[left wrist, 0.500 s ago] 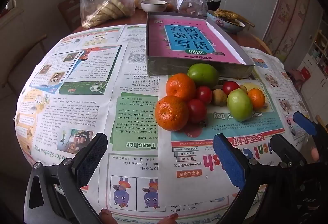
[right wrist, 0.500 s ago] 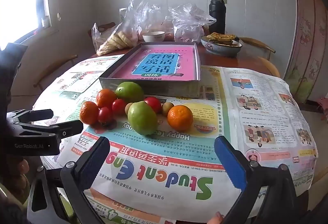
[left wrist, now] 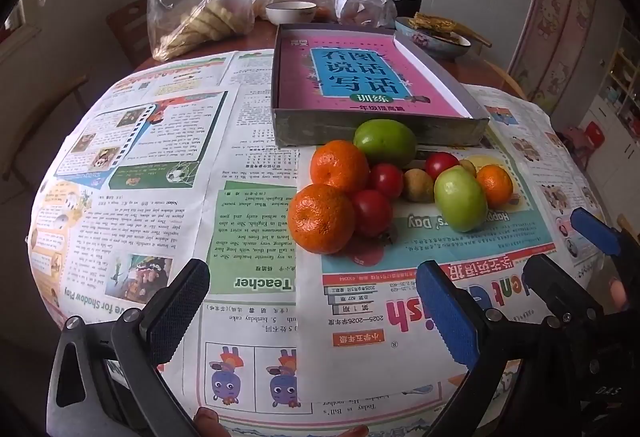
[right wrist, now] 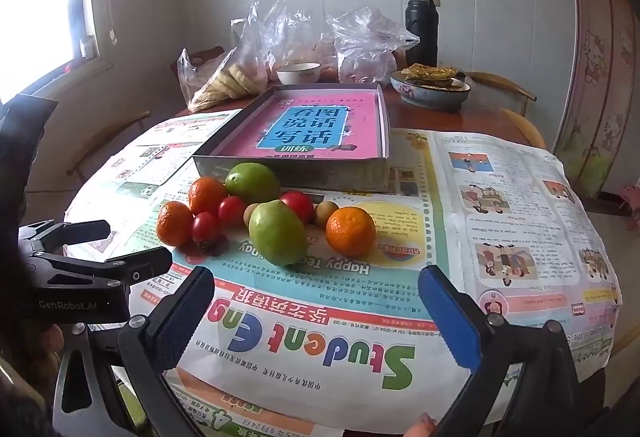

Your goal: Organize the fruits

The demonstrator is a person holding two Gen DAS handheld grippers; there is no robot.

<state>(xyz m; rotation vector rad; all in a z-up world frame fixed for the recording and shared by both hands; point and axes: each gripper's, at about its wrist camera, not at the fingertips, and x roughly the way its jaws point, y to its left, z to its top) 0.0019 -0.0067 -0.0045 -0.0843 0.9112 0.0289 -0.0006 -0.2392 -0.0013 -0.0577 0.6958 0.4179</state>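
Observation:
A heap of fruit lies on the newspaper in front of a shallow grey box (left wrist: 376, 127) (right wrist: 292, 169) that holds a pink book. The heap has three oranges (left wrist: 322, 219) (right wrist: 350, 231), two green fruits (left wrist: 460, 199) (right wrist: 277, 233), three red tomatoes (left wrist: 372, 213) (right wrist: 205, 227) and two small brown fruits (left wrist: 418, 185). My left gripper (left wrist: 312, 271) (right wrist: 124, 245) is open, hovering on the near side of the heap's left end. My right gripper (right wrist: 318, 275) (left wrist: 568, 249) is open too, near the heap's right end. Neither holds or touches anything.
Newspaper sheets (left wrist: 160, 197) cover the round table. Behind the box stand clear plastic bags of food (right wrist: 240, 77), a white bowl (right wrist: 298, 73), a patterned bowl of flatbread (right wrist: 434, 89) and a black flask (right wrist: 422, 29). Wooden chairs (right wrist: 508, 89) ring the table.

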